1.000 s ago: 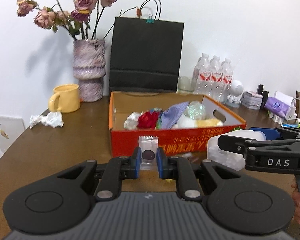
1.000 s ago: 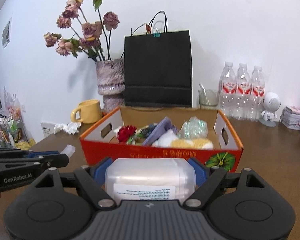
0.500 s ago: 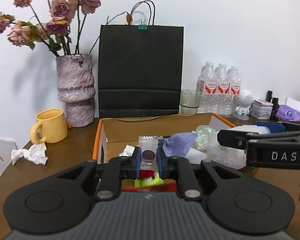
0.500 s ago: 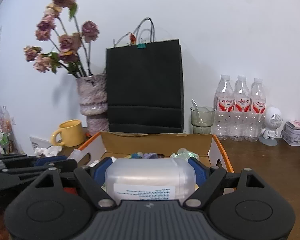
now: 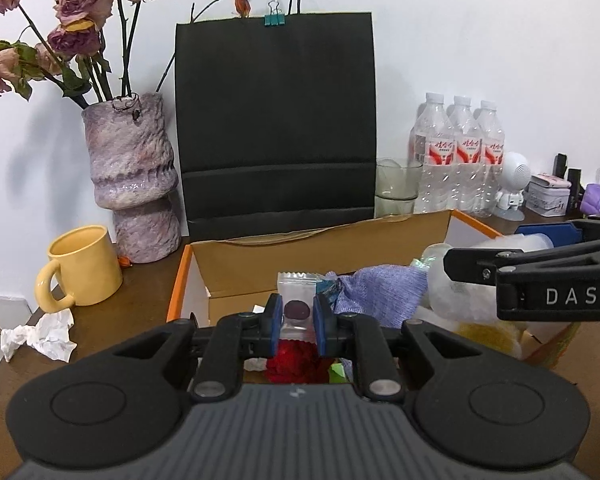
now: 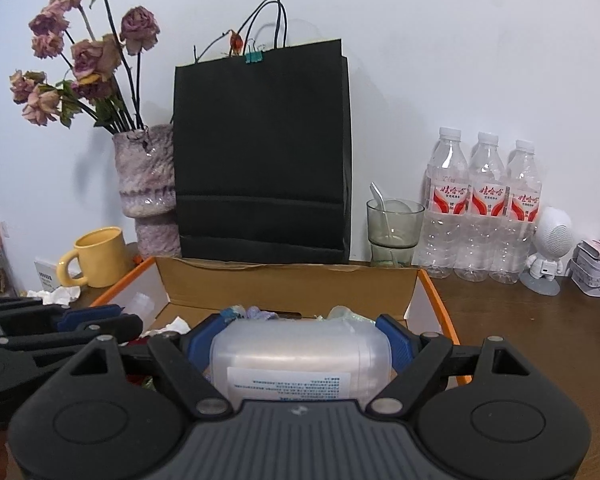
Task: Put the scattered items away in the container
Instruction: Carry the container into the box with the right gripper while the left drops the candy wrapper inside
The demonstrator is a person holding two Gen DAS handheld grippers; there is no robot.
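An orange cardboard box lies below both grippers, holding a red flower, a purple cloth and other bits. My left gripper hovers over the box's left part. A small clear packet with a dark round piece stands between its blue pads, which still touch it as the jaws are opening. My right gripper is shut wide on a translucent plastic container with a white label, over the box's near middle. In the left wrist view the right gripper reaches in from the right.
Behind the box stand a black paper bag, a purple vase of dried roses, a glass and three water bottles. A yellow mug and crumpled tissue sit left. A white figurine and a tin sit right.
Both grippers have travelled forward with their loads, from in front of the box to over it. The gap between the left pads looks slightly wider.
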